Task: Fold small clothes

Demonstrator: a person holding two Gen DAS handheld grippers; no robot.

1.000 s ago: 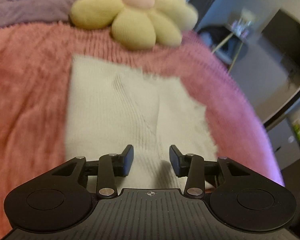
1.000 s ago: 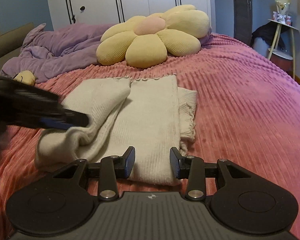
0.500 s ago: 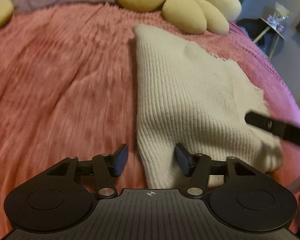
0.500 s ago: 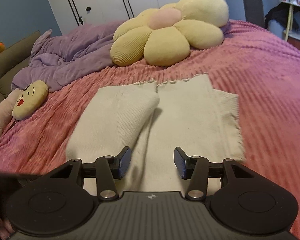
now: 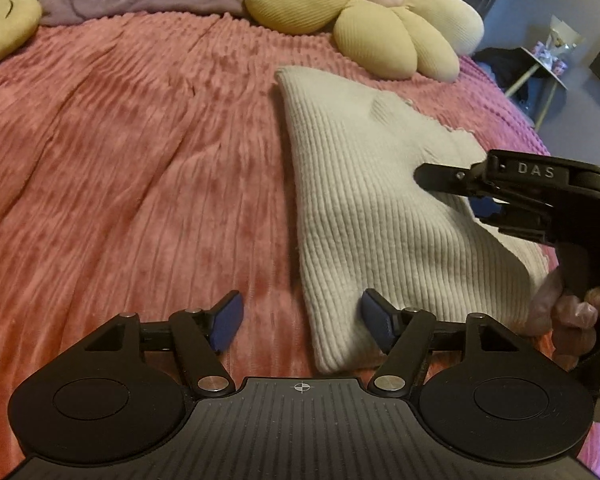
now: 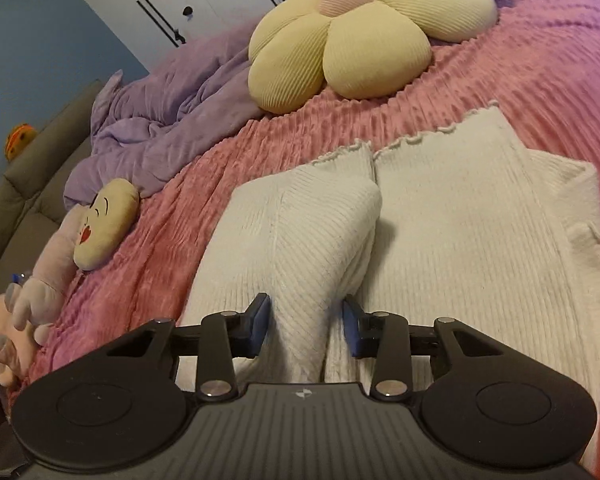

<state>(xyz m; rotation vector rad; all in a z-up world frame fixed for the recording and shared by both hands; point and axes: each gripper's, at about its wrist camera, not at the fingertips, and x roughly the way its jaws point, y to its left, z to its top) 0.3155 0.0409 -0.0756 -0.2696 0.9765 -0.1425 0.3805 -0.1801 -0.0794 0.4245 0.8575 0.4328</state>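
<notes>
A cream ribbed knit garment (image 5: 364,200) lies partly folded on the pink bedspread (image 5: 120,160). My left gripper (image 5: 300,320) is open at the garment's near left corner, with the left edge of the cloth between its fingers. My right gripper (image 6: 306,324) is open, and a raised fold of the same garment (image 6: 300,248) stands between its blue pads. The right gripper also shows in the left wrist view (image 5: 512,192), low over the garment's right side.
A yellow flower cushion (image 6: 364,36) lies beyond the garment. A purple blanket (image 6: 160,120) is bunched at the back left. A yellow face plush (image 6: 104,224) and a pink plush toy (image 6: 28,312) lie at the left. A side table (image 5: 548,68) stands off the bed's right.
My left gripper swung left, from over the garment's middle to its left edge. My right gripper moved forward onto the garment, and a fold now sits between its fingers.
</notes>
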